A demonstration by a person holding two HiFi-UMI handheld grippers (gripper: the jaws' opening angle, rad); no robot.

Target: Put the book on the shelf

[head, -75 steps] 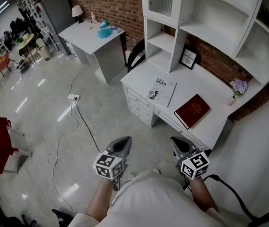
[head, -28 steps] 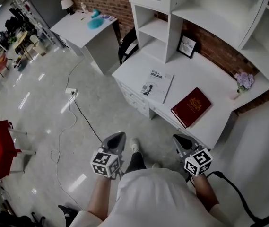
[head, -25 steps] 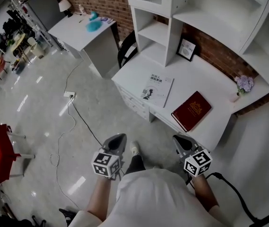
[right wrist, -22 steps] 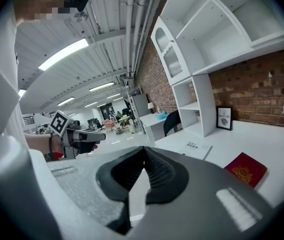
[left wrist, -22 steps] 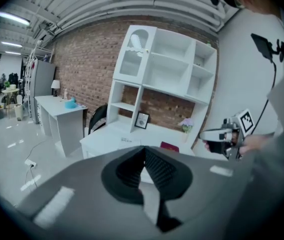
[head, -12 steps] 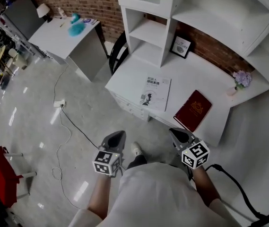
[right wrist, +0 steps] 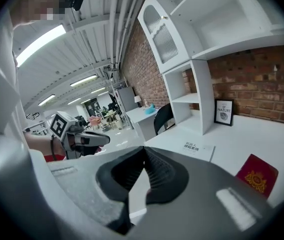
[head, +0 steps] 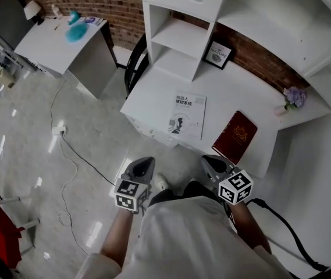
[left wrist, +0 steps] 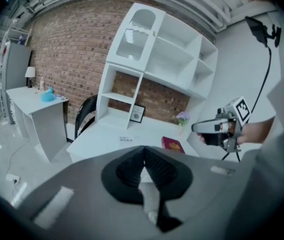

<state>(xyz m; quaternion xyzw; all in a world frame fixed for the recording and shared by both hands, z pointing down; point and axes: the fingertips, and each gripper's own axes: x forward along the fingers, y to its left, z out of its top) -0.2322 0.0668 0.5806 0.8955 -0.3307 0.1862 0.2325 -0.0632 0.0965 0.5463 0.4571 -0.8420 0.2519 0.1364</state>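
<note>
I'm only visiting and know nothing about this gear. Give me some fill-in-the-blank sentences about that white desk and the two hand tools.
The book with the gold emblem on the desk has a dark ____ cover.
In the head view, the white booklet lies to that book's ____.
The jaws of the left gripper and the right gripper are ____, holding nothing.
The flowers in the little vase are ____.
Missing words: red; left; shut; purple.
</note>
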